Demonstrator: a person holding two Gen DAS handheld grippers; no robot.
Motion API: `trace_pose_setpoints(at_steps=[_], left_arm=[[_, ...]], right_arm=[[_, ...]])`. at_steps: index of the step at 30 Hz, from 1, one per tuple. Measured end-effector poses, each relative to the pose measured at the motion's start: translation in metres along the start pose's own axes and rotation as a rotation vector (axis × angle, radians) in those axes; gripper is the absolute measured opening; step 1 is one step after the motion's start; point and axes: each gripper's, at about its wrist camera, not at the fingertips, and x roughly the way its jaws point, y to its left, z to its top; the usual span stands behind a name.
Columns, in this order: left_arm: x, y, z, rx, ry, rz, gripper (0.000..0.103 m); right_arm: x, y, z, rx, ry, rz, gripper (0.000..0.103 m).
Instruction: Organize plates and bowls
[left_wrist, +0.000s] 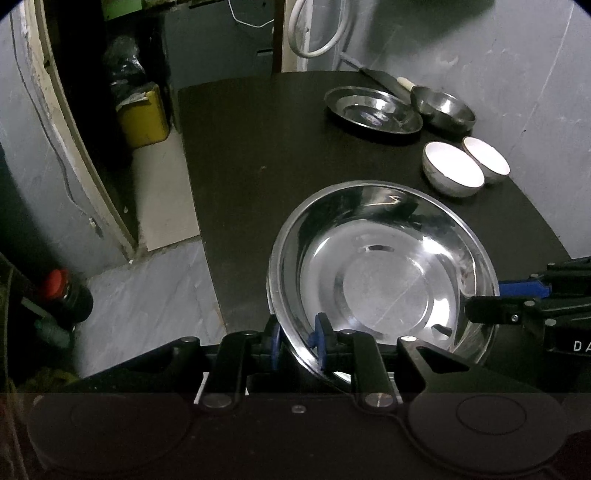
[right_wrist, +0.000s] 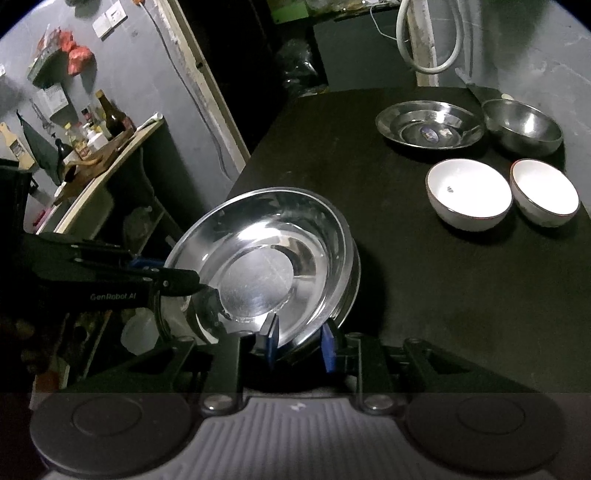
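Both grippers have their jaws narrowed on the rim of the big steel plate (left_wrist: 384, 273) near the front edge of the dark surface (left_wrist: 258, 155): the left gripper (left_wrist: 297, 345) at one side, the right gripper (right_wrist: 301, 347) opposite. The plate looks tilted and overhangs the surface's left edge, so if either thin pinch slips on the slick rim, I'd expect it to drop and clatter to the floor.

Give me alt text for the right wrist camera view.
Two grippers, the right gripper and the left gripper, straddle the rim of a large steel plate on a dark table. Beyond sit a steel dish, a steel bowl and two white bowls.
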Motion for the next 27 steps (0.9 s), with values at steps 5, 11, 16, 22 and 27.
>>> trace_pose_setpoints(at_steps=[5, 11, 16, 22, 27], left_arm=[[0.003, 0.0, 0.0, -0.002, 0.013, 0.01, 0.022], [0.006, 0.003, -0.002, -0.009, 0.029, 0.009, 0.022], [0.01, 0.001, -0.001, -0.006, 0.036, 0.009, 0.023], [0.015, 0.0, 0.0, -0.006, 0.049, -0.001, 0.024], [0.018, 0.002, 0.001, -0.002, 0.058, -0.003, 0.024]], right_arm=[[0.003, 0.001, 0.001, -0.006, 0.012, -0.002, 0.028], [0.008, 0.0, 0.005, -0.012, 0.025, -0.005, 0.03], [0.01, 0.001, 0.006, -0.016, 0.022, -0.013, 0.031], [0.01, 0.003, 0.006, -0.021, 0.02, -0.031, 0.032], [0.011, 0.009, 0.007, -0.042, 0.02, -0.05, 0.035]])
